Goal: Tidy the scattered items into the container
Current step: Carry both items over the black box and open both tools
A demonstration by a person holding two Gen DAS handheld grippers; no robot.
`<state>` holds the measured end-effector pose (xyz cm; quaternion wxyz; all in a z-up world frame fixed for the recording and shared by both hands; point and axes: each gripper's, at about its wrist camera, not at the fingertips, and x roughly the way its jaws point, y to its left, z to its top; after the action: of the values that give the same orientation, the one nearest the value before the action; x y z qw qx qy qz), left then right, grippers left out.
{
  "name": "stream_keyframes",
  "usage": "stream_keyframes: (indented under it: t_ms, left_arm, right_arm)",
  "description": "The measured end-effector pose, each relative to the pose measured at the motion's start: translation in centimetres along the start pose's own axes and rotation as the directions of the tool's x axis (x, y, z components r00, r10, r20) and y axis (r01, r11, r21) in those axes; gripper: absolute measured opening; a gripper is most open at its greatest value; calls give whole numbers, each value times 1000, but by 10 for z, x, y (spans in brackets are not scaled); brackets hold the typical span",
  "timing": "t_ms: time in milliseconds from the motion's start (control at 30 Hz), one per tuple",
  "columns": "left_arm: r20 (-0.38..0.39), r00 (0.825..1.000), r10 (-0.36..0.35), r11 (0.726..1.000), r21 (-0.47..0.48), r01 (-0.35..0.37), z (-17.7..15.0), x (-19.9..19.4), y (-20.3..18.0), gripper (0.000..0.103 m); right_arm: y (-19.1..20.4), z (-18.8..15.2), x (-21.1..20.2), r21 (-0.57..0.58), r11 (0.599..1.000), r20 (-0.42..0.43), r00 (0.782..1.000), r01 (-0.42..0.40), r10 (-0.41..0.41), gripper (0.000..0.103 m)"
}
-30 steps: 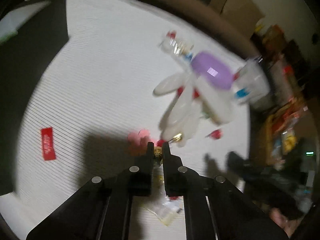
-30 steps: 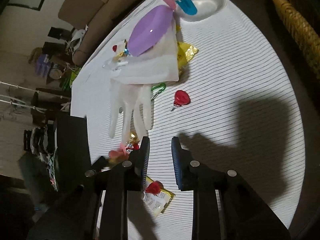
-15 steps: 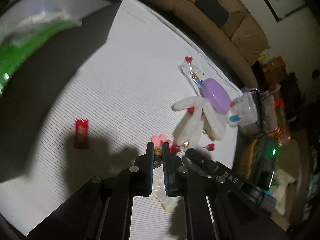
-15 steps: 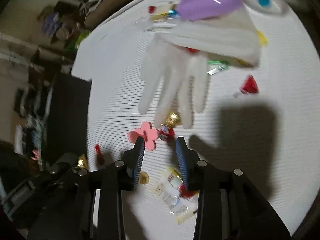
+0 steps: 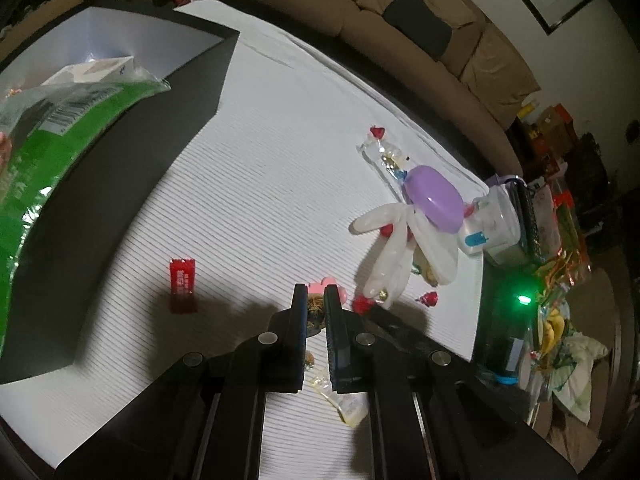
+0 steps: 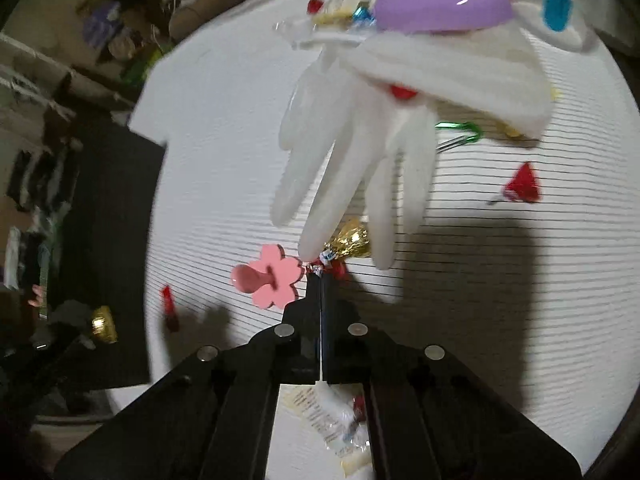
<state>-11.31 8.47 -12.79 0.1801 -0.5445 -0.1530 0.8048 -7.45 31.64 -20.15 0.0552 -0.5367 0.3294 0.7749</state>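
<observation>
My left gripper (image 5: 315, 300) is shut on a gold-wrapped candy (image 5: 315, 312), held above the white striped table; the same candy shows at the left of the right wrist view (image 6: 103, 324). My right gripper (image 6: 321, 278) is shut on the twisted end of a red-wrapped candy (image 6: 336, 267) lying by a pink flower clip (image 6: 272, 280). A white glove (image 6: 360, 152), a gold candy (image 6: 350, 238), a purple case (image 6: 440, 0) and a red heart candy (image 6: 522, 184) lie beyond. The black container (image 5: 100, 184) is at the left and holds a green packet (image 5: 48, 140).
A red sachet (image 5: 182, 278) lies on the cloth near the container. A clear snack packet (image 6: 336, 428) lies under my right gripper. A clear plastic tub (image 5: 492, 220) stands at the table's far right edge. A sofa (image 5: 360, 20) runs behind the table.
My right gripper moved forward and closed on the red candy's wrapper end. My left gripper, still holding the gold candy, rose and swung so the black container comes into view.
</observation>
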Motion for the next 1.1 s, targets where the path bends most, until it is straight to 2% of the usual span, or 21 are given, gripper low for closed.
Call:
stream_keyframes:
  t_ms: [67,200,300,367,467,533,600,667,700,733,800,900,967,1100]
  left_arm:
    - [4,1000,7,1000,-3,-7,0,0,1,7]
    - [10,1000,3,1000,-2,-3,0,-3,4,7]
    - [27,999,19,1000,11,-20,-1,-8,6,7]
    - [58,998,30,999,24,-31,1,-15,6,7]
    - [146,988,50,996,67,-61,3,-34,3,7]
    - [236,970,54,993,93,-78,4,-54,0,7]
    - [320,947,38,992,105,-75,5,-74,1,7]
    - [417,909,13,990,121,-70,4,-96,2,7]
    - [479,878,16,989,120,-83,2,-111,4,7]
    - [509,861,20,989,117,-92,2,-118,4,7]
    - [576,816,42,987,105,-125,-1,-135,8,7]
    - [625,775,96,979,82,-187,-3,-149,15,7]
    - [640,757,132,972,66,-225,-2,-155,20,7]
    - [642,747,172,970,20,-240,2,-168,42,7]
  right_arm:
    - [-6,1,-13,20,1000,31,999,-16,16,1]
    - [-17,4,-37,52,990,92,988,-130,125,0]
    - [-13,4,-48,49,983,120,978,-178,171,0]
    - [-8,5,-57,33,977,140,969,-209,202,0]
    - [8,5,-68,-21,965,196,945,-263,262,0]
    - [24,4,-80,-66,953,243,921,-296,303,0]
    - [36,1,-97,-104,954,311,902,-282,300,0]
    - [50,1,-109,-142,953,352,887,-266,300,0]
    - [59,-1,-116,-173,952,374,877,-253,302,0]
    - [67,-2,-120,-202,948,385,870,-246,308,0]
    - [85,-8,-127,-256,937,394,860,-237,324,0]
    - [113,-18,-132,-335,916,391,851,-222,350,0]
    - [131,-24,-133,-368,904,384,851,-216,359,0]
    - [173,-37,-130,-455,862,341,850,-225,402,0]
